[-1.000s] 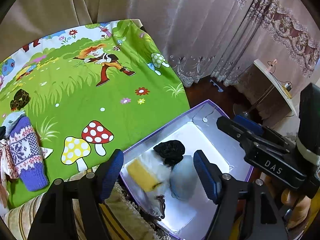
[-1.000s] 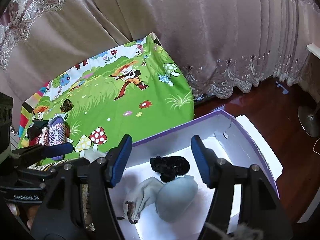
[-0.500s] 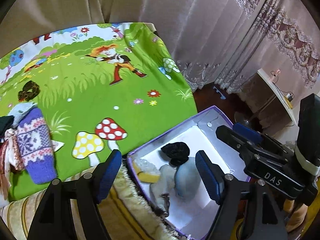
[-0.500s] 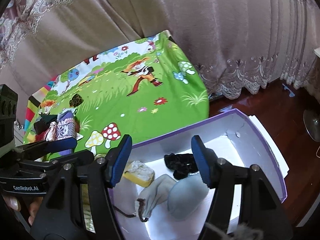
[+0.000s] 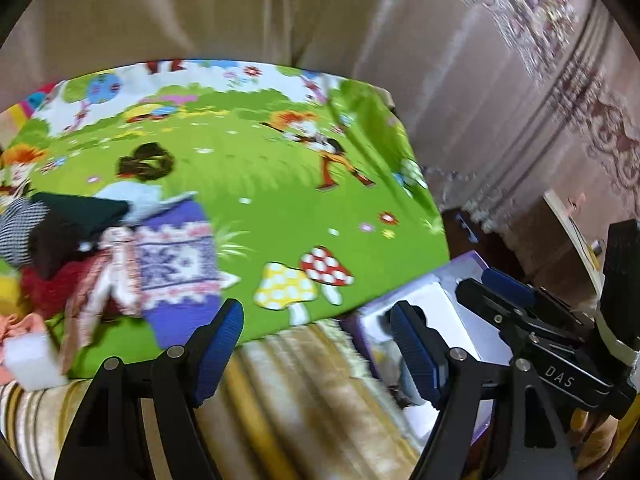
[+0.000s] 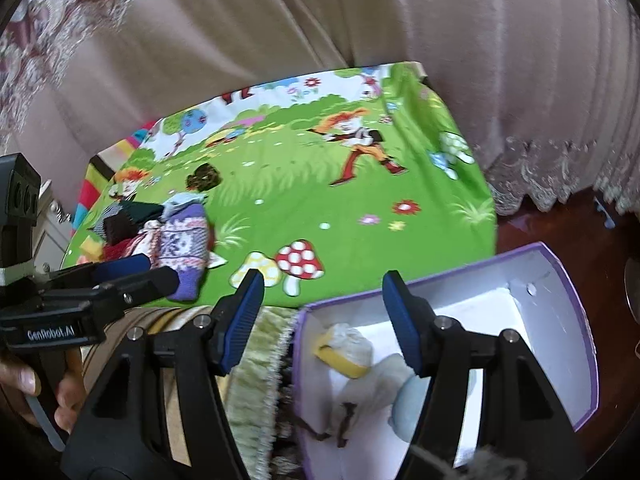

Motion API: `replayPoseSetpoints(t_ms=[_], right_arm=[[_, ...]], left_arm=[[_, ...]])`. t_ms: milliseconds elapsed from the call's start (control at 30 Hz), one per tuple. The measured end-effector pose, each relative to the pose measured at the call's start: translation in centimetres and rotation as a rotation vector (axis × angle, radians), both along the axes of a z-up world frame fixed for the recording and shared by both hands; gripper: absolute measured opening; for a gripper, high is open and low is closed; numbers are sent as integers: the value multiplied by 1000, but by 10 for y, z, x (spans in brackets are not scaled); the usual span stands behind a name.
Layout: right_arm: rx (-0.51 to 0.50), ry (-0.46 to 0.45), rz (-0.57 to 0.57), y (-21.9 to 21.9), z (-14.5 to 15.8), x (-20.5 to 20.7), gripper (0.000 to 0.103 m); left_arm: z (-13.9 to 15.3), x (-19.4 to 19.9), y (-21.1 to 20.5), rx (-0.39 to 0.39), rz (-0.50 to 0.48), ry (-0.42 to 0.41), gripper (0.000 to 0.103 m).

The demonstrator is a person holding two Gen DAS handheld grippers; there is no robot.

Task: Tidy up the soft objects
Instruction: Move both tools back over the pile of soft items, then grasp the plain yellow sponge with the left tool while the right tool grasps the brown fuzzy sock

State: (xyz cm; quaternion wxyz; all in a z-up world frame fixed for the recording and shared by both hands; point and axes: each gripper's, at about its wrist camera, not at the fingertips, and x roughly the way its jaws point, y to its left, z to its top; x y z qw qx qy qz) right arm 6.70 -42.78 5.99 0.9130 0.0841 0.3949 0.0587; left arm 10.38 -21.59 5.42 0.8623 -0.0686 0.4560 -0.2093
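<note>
A purple box with a white inside stands on the floor by the sofa edge; it also shows in the left wrist view. In it lie a yellow sponge, a pale blue soft item and a whitish pouch with a brown cord. A pile of soft things lies at the left of the green cartoon mat: a purple knitted mitten, dark cloths and a brown scrunchie. My left gripper is open and empty above the mat's front edge. My right gripper is open and empty above the box's left rim.
Beige and mauve curtains hang behind the mat. A striped, fringed sofa cover runs along the front. Dark wooden floor lies to the right, with a small table beyond.
Both grippers have swung left, away from the box and toward the pile on the mat. The left view is blurred by motion. Both stay open and empty.
</note>
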Motion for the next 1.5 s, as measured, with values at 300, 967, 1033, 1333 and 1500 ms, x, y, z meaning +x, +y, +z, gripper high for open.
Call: replayPoseSetpoints(t_ms=[300, 967, 1033, 1333, 1500], right_arm=[[-41, 3, 102, 53, 8, 18, 66], [-92, 7, 340, 184, 12, 71, 73], [-86, 12, 366, 197, 11, 76, 73], [-53, 44, 431, 257, 1, 94, 73], [-17, 80, 427, 282, -8, 106, 73]], left_arm=[[3, 8, 78, -26, 140, -26, 77], [-8, 30, 233, 111, 370, -28, 77], [-13, 31, 241, 136, 371, -16, 77], [-31, 36, 247, 212, 307, -11, 82], [-40, 41, 245, 245, 267, -14, 83]])
